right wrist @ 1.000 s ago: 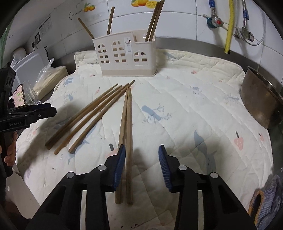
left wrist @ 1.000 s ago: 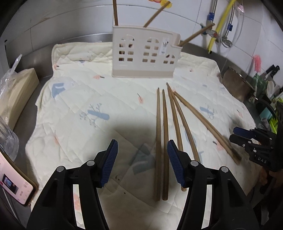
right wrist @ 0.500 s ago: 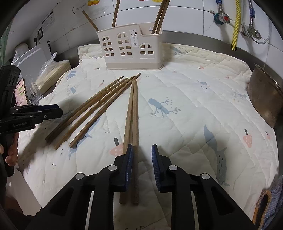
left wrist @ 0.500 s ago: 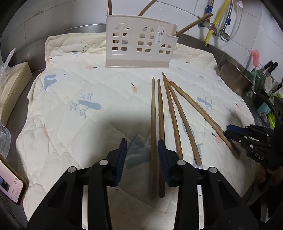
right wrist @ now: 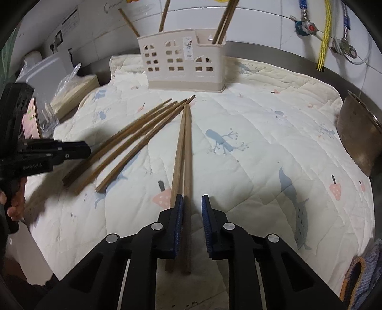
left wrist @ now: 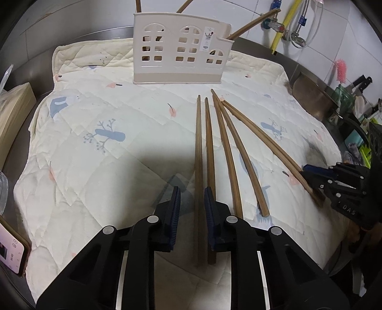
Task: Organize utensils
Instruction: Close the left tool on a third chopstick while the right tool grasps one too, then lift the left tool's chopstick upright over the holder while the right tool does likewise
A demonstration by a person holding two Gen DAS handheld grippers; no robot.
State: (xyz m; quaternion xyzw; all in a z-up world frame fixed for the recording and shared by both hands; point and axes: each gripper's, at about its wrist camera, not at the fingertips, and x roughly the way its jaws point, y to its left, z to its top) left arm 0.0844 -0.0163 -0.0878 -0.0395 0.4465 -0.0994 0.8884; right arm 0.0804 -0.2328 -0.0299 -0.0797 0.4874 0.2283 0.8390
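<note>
Well, some sticks (right wrist: 222, 21) stand in holder (left wrist: 179, 59) already. Five chopsticks (left wrist: 229, 147) lie on mat (left wrist: 95, 107). My left claw (left wrist: 192, 207) and my right claw (right wrist: 192, 209) just been closing, one stick between each, not pinching yet.

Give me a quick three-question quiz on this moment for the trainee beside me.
1. True or false: the utensil holder stands empty.
2. What lies loose on the quilted cloth? A) spoons B) chopsticks C) forks
3. Short answer: what is between the jaws of the left gripper?

Key
1. False: several sticks lean out of its top.
2. B
3. One chopstick, the leftmost. The jaws have just been closing around it, but a gap still shows, so it is not pinched yet.
</note>
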